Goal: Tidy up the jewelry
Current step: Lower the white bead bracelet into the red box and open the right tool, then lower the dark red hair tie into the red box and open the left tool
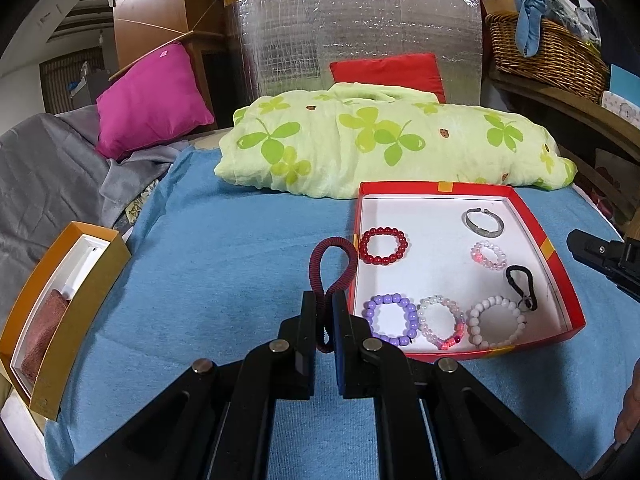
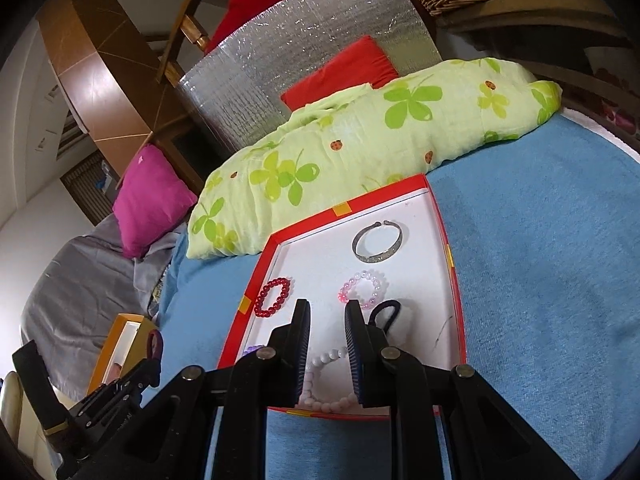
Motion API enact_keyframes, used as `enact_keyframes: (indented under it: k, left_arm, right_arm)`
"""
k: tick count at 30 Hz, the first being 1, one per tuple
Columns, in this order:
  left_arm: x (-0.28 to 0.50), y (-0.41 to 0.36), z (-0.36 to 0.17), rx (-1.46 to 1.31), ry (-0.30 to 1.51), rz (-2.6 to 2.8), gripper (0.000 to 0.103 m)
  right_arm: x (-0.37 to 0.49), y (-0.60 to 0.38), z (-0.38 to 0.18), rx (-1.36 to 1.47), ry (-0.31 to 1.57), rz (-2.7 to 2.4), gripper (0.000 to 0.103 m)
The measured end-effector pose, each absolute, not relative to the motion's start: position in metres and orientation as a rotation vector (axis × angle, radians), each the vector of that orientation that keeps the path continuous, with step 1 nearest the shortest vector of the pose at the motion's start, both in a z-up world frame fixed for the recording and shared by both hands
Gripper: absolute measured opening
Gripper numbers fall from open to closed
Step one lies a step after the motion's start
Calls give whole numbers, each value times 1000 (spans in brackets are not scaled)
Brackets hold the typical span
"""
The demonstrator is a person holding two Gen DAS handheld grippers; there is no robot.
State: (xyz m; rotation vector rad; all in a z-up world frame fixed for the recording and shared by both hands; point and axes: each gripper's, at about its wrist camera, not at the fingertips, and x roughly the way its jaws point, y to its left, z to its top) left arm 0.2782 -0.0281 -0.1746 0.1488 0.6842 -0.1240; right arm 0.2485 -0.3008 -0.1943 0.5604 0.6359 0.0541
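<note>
My left gripper (image 1: 324,300) is shut on a dark red coiled hair tie (image 1: 335,240), whose loop stands up just left of the red tray (image 1: 440,188). Lying in the white-lined tray are a red bead bracelet (image 1: 384,231), a silver bangle (image 1: 483,232), a black hair tie (image 1: 520,286), and purple (image 1: 386,300) and white (image 1: 496,300) bead bracelets. My right gripper (image 2: 327,308) hovers over the tray's near end, fingers apart and gripping nothing. The white bracelet (image 2: 328,356) lies below its fingers. The left gripper (image 2: 120,380) shows at lower left in the right wrist view.
An orange box (image 1: 60,300) holding reddish cloth sits at the left on the blue blanket (image 1: 220,260). A folded clover-print quilt (image 1: 380,140) lies behind the tray, with a magenta pillow (image 1: 152,100) and grey cloth (image 1: 48,168) to the left. A wicker basket (image 1: 552,48) stands at back right.
</note>
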Motion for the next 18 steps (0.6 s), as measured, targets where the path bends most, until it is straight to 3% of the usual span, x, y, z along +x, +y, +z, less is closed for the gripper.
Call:
enact_keyframes:
  k: [18]
  left_arm:
    - [291, -40, -178, 152, 708, -156, 8]
  right_arm:
    - [253, -331, -200, 645, 661, 7, 21]
